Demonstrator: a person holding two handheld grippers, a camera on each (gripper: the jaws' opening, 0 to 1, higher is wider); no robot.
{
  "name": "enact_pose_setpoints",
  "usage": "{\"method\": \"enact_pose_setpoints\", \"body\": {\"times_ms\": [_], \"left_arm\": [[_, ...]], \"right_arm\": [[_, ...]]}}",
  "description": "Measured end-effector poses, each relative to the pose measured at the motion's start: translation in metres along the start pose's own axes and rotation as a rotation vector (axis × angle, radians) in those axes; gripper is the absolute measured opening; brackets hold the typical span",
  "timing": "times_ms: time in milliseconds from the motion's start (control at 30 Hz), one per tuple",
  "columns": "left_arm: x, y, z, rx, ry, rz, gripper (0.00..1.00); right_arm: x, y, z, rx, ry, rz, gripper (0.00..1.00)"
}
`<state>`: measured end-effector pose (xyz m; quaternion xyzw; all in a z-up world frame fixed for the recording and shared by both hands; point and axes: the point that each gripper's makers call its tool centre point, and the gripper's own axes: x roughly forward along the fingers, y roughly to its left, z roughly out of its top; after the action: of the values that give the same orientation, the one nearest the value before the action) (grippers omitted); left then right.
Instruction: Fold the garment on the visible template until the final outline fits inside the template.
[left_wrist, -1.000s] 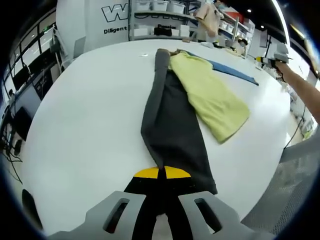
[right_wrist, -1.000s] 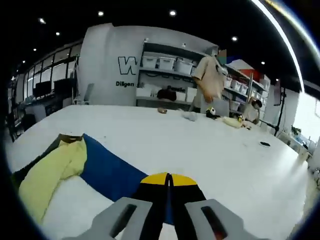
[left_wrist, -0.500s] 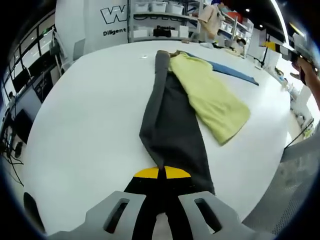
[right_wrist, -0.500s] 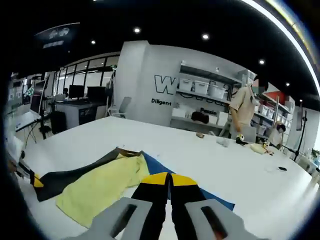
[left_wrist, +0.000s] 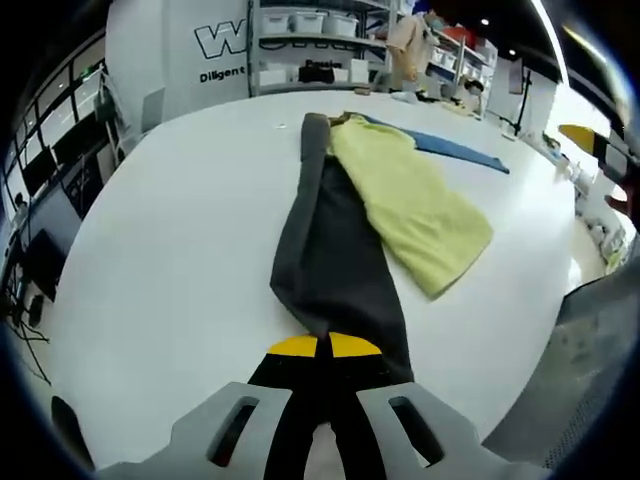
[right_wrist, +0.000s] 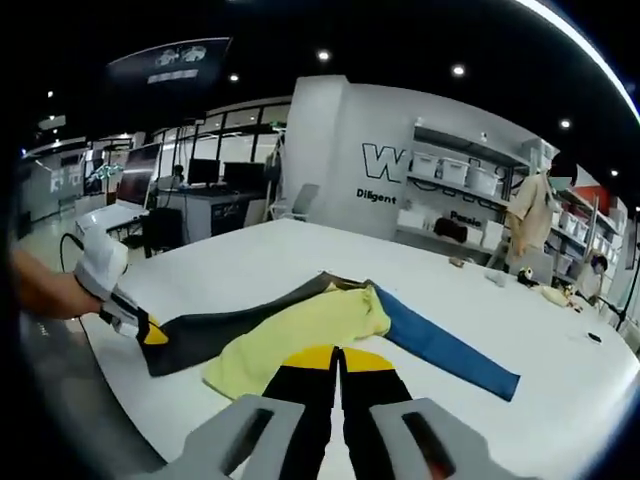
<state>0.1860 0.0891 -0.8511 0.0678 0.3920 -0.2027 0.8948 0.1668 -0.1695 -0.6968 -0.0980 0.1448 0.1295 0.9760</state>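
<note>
A long dark grey garment (left_wrist: 335, 250) lies stretched along the white table (left_wrist: 170, 230), away from me. A yellow cloth (left_wrist: 415, 200) lies over its right side. A blue template sheet (left_wrist: 455, 148) sticks out from under the far end. My left gripper (left_wrist: 325, 347) is shut on the grey garment's near end. In the right gripper view, the left gripper (right_wrist: 140, 325), held by a hand, pinches the grey garment (right_wrist: 230, 325) at the table's edge, beside the yellow cloth (right_wrist: 300, 335) and blue sheet (right_wrist: 440, 345). My right gripper (right_wrist: 337, 355) is shut and empty above the table, apart from the cloths.
The table's rounded edge runs close on the right in the left gripper view, where the right gripper (left_wrist: 592, 142) hovers off the table. Shelves with bins (left_wrist: 300, 30) stand beyond the far end. A person (right_wrist: 530, 215) stands at the back. Desks with monitors (right_wrist: 215, 190) lie behind.
The right gripper has drawn back from the blue sheet and away from the table, so its view now takes in both cloths and the left gripper. The left gripper keeps its hold.
</note>
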Motion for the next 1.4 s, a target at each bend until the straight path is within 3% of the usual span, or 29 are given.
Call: {"method": "enact_pose_setpoints", "body": {"times_ms": [267, 433, 533, 600, 700, 800, 900, 1100, 1233, 1400], "left_arm": [[-0.001, 0.006, -0.001, -0.01, 0.002, 0.007, 0.0], [0.0, 0.009, -0.001, -0.022, 0.002, 0.004, 0.0], [-0.001, 0.009, 0.001, -0.032, -0.006, 0.003, 0.0], [-0.002, 0.009, 0.001, -0.039, -0.01, 0.005, 0.0], [-0.001, 0.011, 0.0, -0.049, -0.008, 0.008, 0.0], [0.0, 0.013, 0.001, -0.056, -0.009, 0.008, 0.0], [-0.003, 0.013, 0.002, -0.06, -0.013, 0.008, 0.0], [-0.013, 0.023, 0.006, -0.097, -0.021, 0.017, 0.0], [-0.017, 0.032, 0.01, -0.093, -0.028, 0.031, 0.0], [-0.024, 0.054, 0.021, -0.083, -0.046, 0.061, 0.0]], "right_arm": [[-0.01, 0.031, -0.012, 0.002, -0.007, 0.034, 0.0], [-0.01, 0.033, -0.009, -0.017, -0.027, 0.036, 0.01], [-0.008, 0.035, -0.011, -0.007, -0.017, 0.043, 0.16], [-0.008, 0.034, -0.002, 0.008, -0.066, 0.036, 0.37], [-0.007, 0.032, -0.003, 0.033, -0.061, 0.021, 0.63], [-0.007, 0.031, 0.002, 0.068, -0.087, 0.012, 0.77], [-0.008, 0.033, 0.005, 0.07, -0.104, 0.016, 0.84], [-0.007, 0.037, 0.006, 0.071, -0.105, 0.031, 0.86], [-0.003, 0.041, 0.0, 0.052, -0.07, 0.044, 0.86], [-0.004, 0.042, 0.0, 0.045, -0.065, 0.044, 0.86]]}}
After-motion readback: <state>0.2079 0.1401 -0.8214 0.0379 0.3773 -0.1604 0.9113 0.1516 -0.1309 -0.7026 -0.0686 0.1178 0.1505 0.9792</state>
